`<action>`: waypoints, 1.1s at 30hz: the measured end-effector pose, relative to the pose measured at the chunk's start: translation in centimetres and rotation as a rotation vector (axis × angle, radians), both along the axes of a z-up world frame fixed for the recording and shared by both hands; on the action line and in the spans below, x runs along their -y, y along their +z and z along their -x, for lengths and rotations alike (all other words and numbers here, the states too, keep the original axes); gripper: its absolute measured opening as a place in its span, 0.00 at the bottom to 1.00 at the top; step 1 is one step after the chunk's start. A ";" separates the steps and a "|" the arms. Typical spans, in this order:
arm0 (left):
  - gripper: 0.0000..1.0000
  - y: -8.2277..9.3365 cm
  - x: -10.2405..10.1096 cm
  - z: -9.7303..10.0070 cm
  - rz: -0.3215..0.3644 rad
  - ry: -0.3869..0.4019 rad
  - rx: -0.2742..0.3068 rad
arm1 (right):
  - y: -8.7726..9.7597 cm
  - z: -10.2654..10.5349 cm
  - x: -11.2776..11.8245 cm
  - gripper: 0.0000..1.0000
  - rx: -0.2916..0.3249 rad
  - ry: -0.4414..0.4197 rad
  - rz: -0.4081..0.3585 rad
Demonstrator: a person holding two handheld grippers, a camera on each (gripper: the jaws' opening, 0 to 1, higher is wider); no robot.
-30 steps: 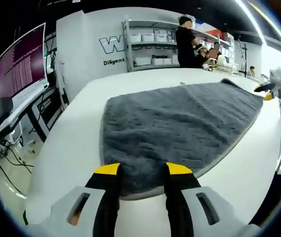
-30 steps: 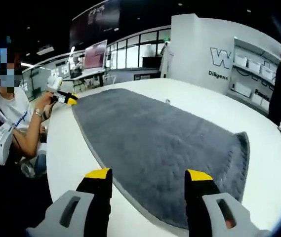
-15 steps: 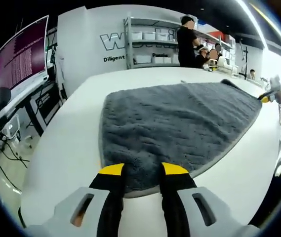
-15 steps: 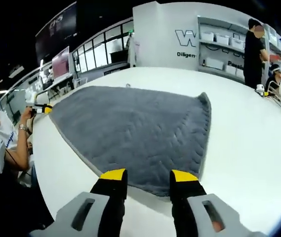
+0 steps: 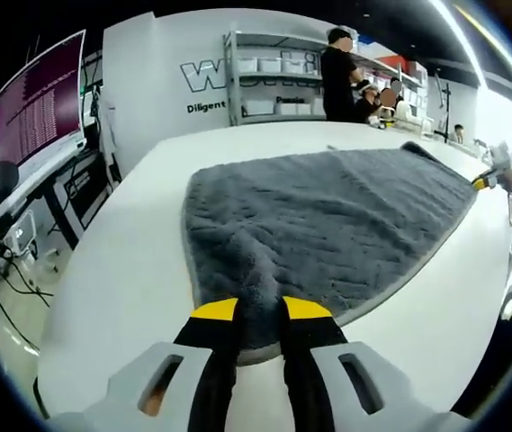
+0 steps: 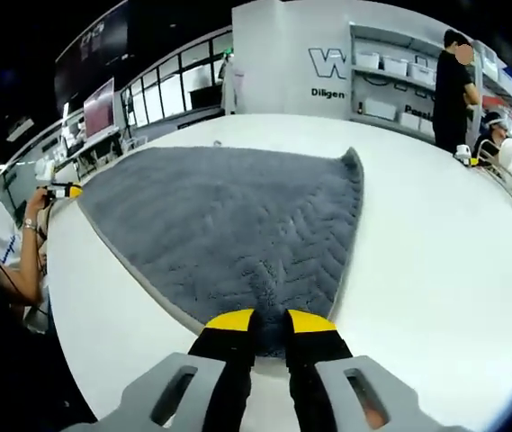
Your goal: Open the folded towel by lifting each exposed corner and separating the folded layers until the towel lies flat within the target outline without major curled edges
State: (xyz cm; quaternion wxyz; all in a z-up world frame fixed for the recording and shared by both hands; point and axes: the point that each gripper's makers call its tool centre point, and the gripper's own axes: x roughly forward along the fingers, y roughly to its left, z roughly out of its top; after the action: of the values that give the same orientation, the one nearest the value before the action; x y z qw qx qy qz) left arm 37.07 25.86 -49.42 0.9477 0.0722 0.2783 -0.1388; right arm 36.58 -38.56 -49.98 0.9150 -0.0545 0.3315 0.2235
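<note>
Step in hand, by my read: both corners pinched, ready to lift and pull the grey, plush, herringbone-textured towel (image 5: pixel 327 225) taut. To do it well — raise both hands together, keep tension even across the near edge, then lay the cloth down slowly so no edge curls under. Don't yank one side; the pile bunched up at each pinch could drag into a wrinkle.

Left hand-held gripper (image 5: pixel 260 315) had its jaws drawn narrow on the towel's near corner, w/ a raised pleat of cloth running away from the tips. Right hand-held gripper (image 6: pixel 269 324) was likewise closed tight on a corner of the towel, a ridge of fabric humped just beyond it.

Towel lay spread on the white round-edged tabletop (image 5: pixel 130 279), mostly flat, its far side toward the shelving. No target outline was visible — cannot tell if the towel sat within it.
</note>
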 end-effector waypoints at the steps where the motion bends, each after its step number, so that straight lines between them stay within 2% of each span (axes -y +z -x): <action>1: 0.12 0.0 -0.1 0.0 0.000 0.004 0.001 | 0.0 0.1 0.0 0.08 0.002 -0.001 -0.003; 11: 0.08 0.0 -0.4 0.5 -0.001 0.010 -0.010 | 0.0 1.0 0.2 0.04 -0.008 0.007 -0.005; 27: 0.08 0.1 -0.6 1.0 0.013 0.003 -0.007 | 0.1 2.0 0.3 0.04 -0.037 0.015 -0.016; 28: 0.09 0.1 -0.5 1.1 0.013 0.000 -0.007 | 0.1 2.0 0.3 0.05 -0.047 0.004 -0.040; 30: 0.12 0.3 -0.3 1.2 0.020 -0.011 -0.005 | 0.4 1.8 0.2 0.15 -0.043 -0.003 -0.049; 32: 0.20 1.1 0.5 1.1 0.051 -0.039 0.023 | 1.1 1.4 0.3 0.33 -0.016 -0.015 -0.042; 33: 0.23 1.8 0.9 1.0 0.074 -0.057 0.050 | 1.5 1.0 0.7 0.37 -0.001 -0.036 -0.027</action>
State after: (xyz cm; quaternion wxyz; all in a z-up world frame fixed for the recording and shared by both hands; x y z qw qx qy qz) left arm 36.08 24.91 -47.64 0.9520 0.0482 0.2470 -0.1740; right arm 35.55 -39.25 -48.50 0.9193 -0.0361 0.3298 0.2117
